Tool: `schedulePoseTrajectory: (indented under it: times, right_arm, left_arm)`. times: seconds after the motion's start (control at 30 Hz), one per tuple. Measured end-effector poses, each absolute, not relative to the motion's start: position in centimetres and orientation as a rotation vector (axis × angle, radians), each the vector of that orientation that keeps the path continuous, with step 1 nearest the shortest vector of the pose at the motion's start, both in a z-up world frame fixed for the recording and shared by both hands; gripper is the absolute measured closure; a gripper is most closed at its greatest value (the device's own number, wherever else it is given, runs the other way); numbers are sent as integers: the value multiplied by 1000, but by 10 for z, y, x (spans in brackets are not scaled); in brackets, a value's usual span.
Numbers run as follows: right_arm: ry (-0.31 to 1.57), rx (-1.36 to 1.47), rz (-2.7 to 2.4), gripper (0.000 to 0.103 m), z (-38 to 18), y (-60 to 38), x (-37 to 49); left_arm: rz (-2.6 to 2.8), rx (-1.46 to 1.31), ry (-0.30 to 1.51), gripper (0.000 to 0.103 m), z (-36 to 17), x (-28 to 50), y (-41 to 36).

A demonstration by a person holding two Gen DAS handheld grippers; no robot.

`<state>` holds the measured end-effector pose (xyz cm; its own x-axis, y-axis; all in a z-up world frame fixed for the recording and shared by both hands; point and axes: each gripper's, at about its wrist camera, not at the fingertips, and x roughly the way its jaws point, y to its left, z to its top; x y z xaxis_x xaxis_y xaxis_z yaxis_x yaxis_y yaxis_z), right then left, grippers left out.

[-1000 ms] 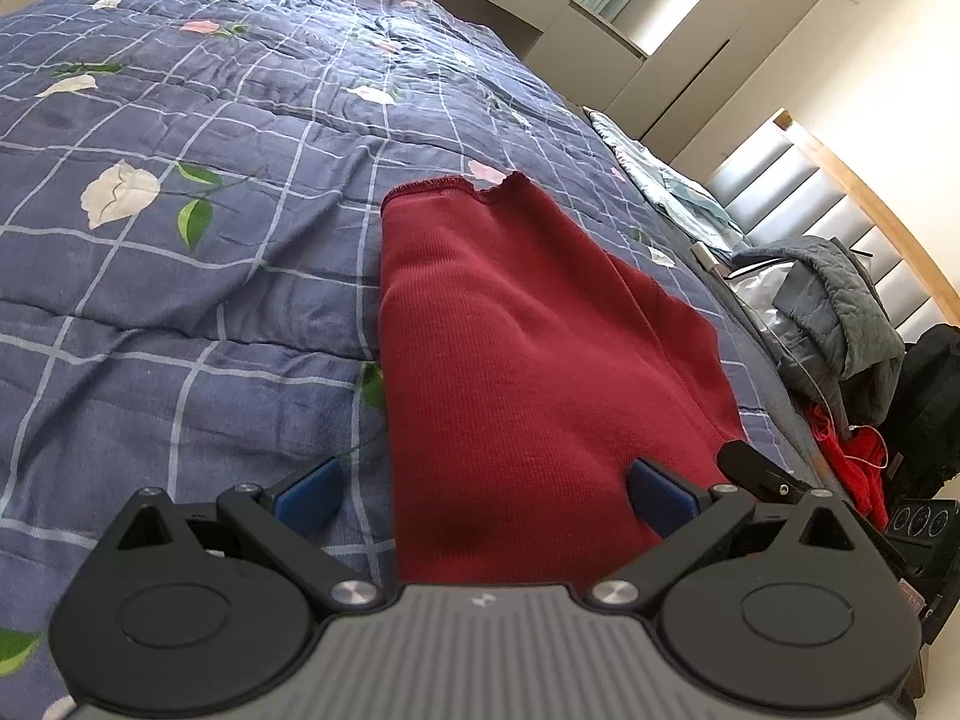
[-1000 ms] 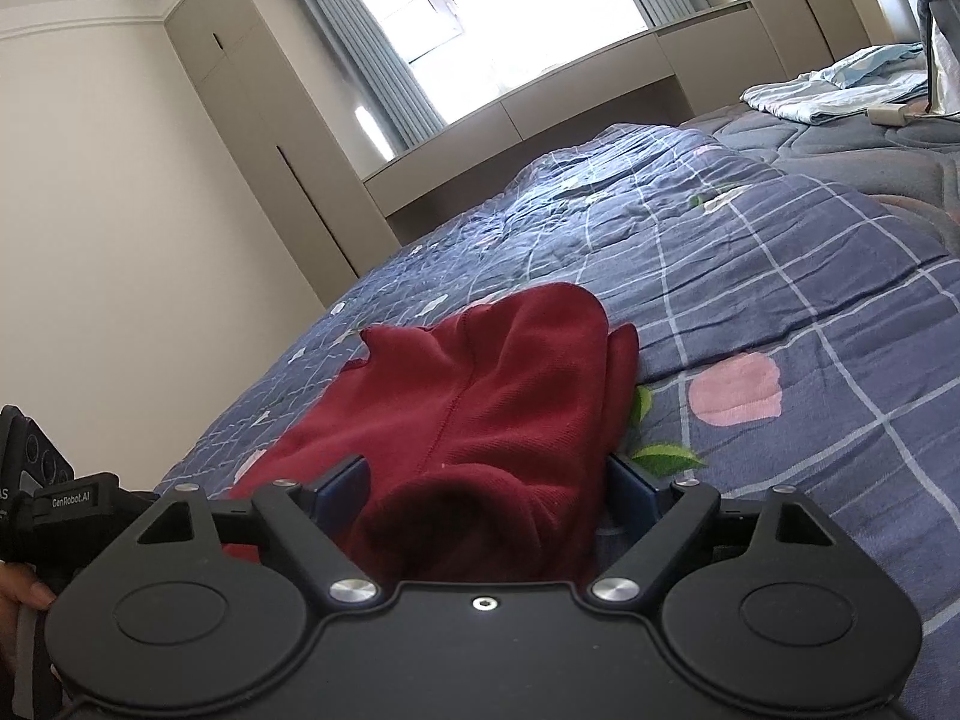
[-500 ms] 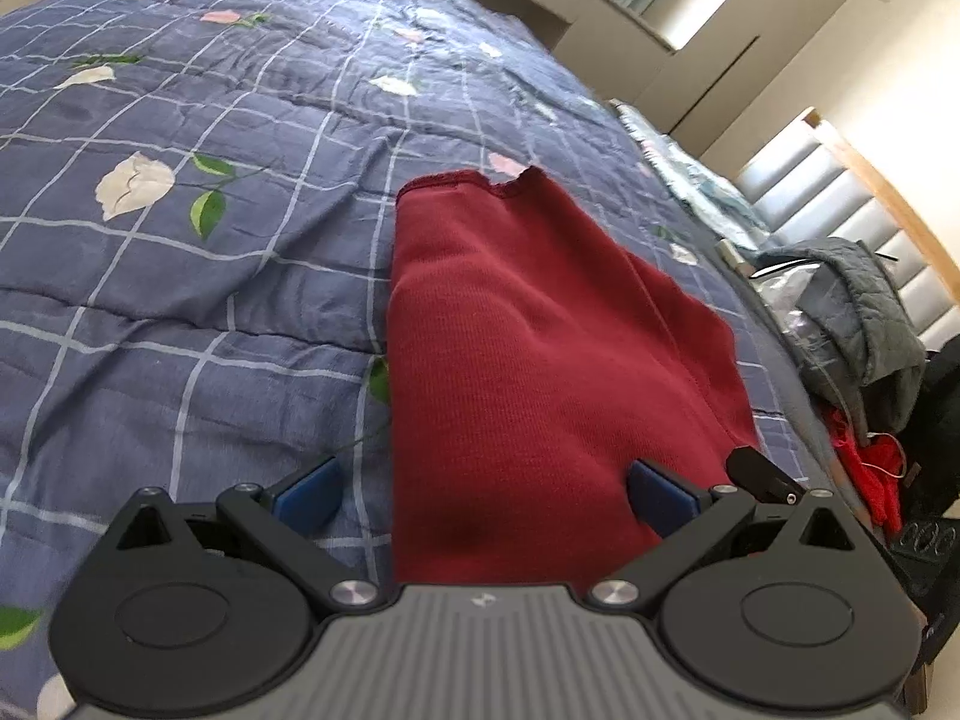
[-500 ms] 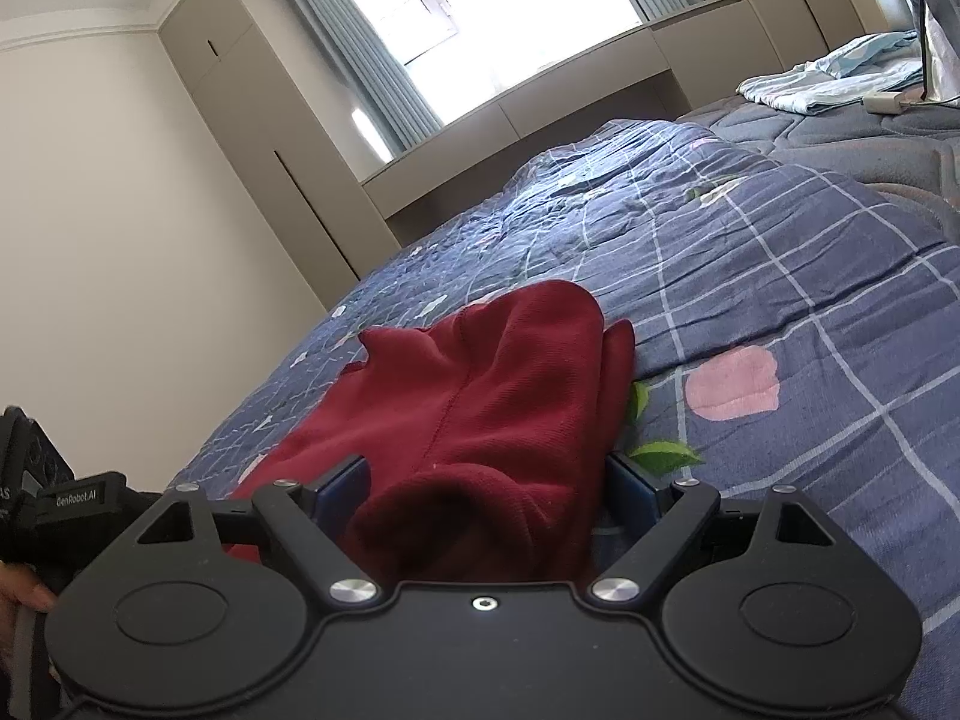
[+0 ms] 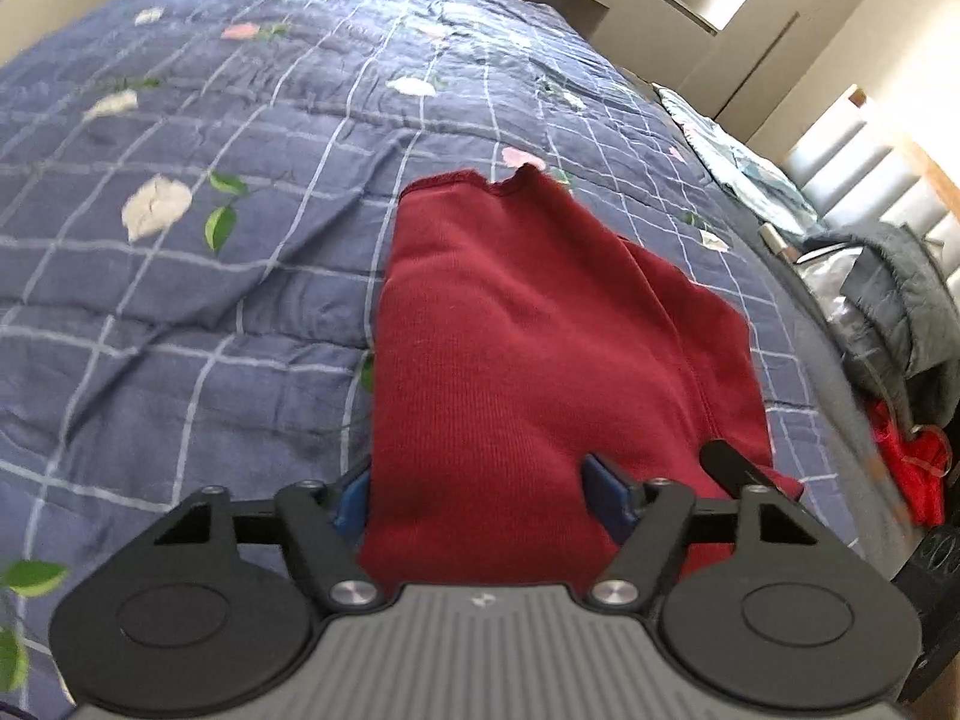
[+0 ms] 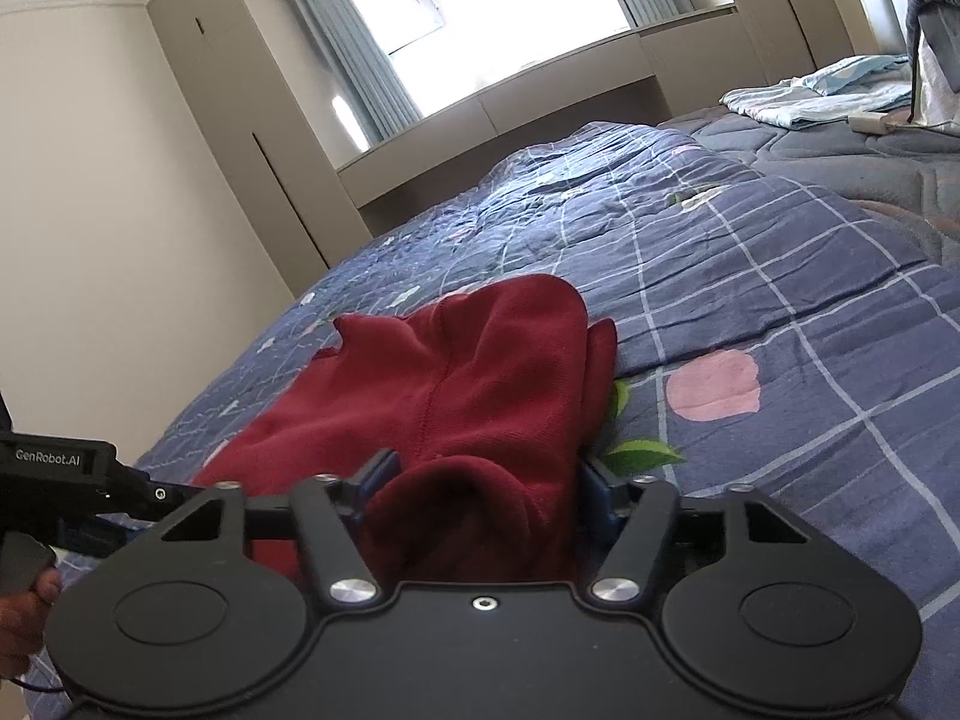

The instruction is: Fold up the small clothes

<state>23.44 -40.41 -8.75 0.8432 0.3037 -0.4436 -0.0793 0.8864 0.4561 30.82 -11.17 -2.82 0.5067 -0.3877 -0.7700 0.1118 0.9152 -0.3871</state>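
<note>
Both grippers' jaws have narrowed since earlier | left view: left gripper (image 5: pixel 480 495) closing around garment's (image 5: pixel 528 330) near hem on quilt (image 5: pixel 180 312); soft, light, limp knit; long axis 6–12 o'clock | right view: right gripper (image 6: pixel 483 489) closing on bunched near edge of garment (image 6: pixel 468 384), running toward 11; grasp hem corners.

We see our left gripper (image 5: pixel 480 495) closing its jaws around the red garment (image 5: pixel 540 348) on the blue floral quilt (image 5: pixel 180 276).
</note>
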Motion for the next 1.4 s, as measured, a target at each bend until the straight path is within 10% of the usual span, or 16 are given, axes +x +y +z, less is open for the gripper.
schedulePoseTrajectory:
  times: [0.3,0.8,1.4]
  right_arm:
    - [503,335,183,73,-62,-382,227]
    - [390,239,316,75,-10,-277,260]
    - [533,164,351,72,-49,-191,291]
  left_arm:
    - [-337,-148,893,66,11,294,-124]
    - [-197,-21,690,67,64,285,-44]
    - [-82,-177,776,64,-15,289,46]
